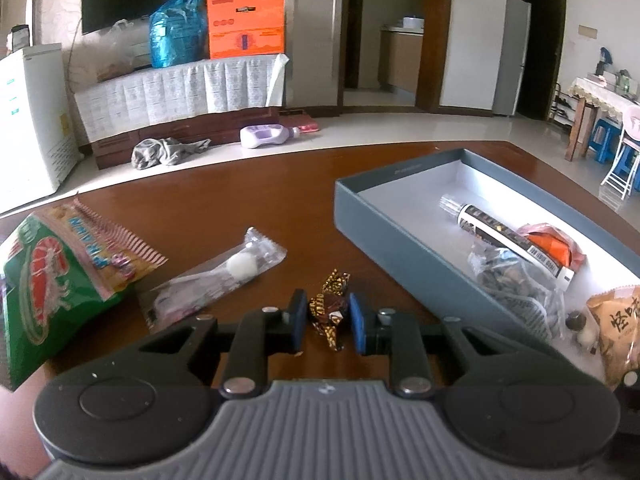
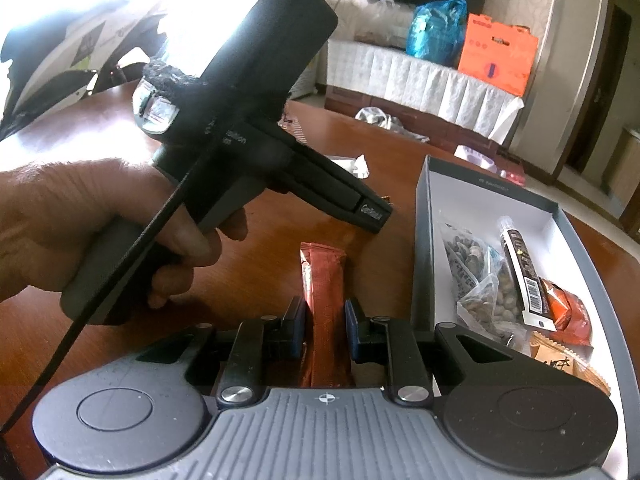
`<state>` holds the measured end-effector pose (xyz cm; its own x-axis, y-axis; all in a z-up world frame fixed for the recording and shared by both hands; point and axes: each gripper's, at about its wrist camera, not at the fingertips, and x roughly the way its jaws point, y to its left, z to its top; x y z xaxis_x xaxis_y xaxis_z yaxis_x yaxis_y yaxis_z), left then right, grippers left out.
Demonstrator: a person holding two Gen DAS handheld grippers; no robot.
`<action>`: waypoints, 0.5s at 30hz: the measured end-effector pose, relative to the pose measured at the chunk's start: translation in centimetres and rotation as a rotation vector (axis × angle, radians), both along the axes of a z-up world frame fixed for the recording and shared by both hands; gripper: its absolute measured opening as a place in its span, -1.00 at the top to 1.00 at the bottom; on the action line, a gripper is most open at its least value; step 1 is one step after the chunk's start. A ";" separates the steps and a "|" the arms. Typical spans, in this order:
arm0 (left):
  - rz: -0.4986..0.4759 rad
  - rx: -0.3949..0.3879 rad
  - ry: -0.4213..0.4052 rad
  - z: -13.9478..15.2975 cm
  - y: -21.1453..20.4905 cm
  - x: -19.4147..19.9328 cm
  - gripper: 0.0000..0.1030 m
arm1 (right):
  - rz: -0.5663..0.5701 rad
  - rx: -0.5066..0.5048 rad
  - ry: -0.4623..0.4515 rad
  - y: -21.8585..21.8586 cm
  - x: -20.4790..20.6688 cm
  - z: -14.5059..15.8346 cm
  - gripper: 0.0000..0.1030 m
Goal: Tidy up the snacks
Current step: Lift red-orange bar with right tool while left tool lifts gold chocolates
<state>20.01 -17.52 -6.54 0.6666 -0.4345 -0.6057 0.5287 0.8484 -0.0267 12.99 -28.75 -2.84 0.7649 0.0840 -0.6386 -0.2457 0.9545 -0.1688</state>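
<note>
My left gripper [image 1: 326, 318] has its blue pads closed against a brown-and-gold wrapped candy [image 1: 327, 309] on the wooden table [image 1: 240, 208]. My right gripper [image 2: 325, 330] has its pads around a long red-brown snack stick packet [image 2: 324, 304] lying on the table, left of the grey box [image 2: 424, 248]. The box [image 1: 396, 240] holds a black-and-white tube [image 1: 508, 236], a clear bag of nuts [image 2: 480, 284], an orange packet [image 2: 568, 312] and a tan snack bag [image 1: 616, 320]. The left gripper's body and the hand holding it [image 2: 100, 220] fill the left of the right wrist view.
A green prawn-cracker bag [image 1: 52, 284] and a clear packet with a white ball [image 1: 224, 276] lie on the table to the left. Beyond the table are a TV stand with an orange box [image 1: 246, 24] and blue bag [image 1: 176, 28], a purple bottle [image 1: 268, 136] and cloth on the floor.
</note>
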 end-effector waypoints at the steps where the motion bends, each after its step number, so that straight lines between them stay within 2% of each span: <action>1: 0.008 0.000 0.000 0.0 0.3 -0.2 0.59 | 0.002 0.001 0.000 0.1 0.0 0.0 0.55; 9: 0.135 0.021 0.002 0.2 3.6 -1.6 0.59 | 0.023 0.002 0.000 1.4 -0.6 -0.1 0.55; 15: 0.212 0.061 0.012 0.7 6.7 -4.4 0.60 | 0.045 -0.022 0.005 2.9 -2.2 0.0 0.56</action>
<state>15.57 -10.78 -5.87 0.7319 -0.2472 -0.6349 0.3381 0.9408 0.0234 10.82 -25.86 -2.83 0.7574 0.1045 -0.6446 -0.2895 0.9385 -0.1881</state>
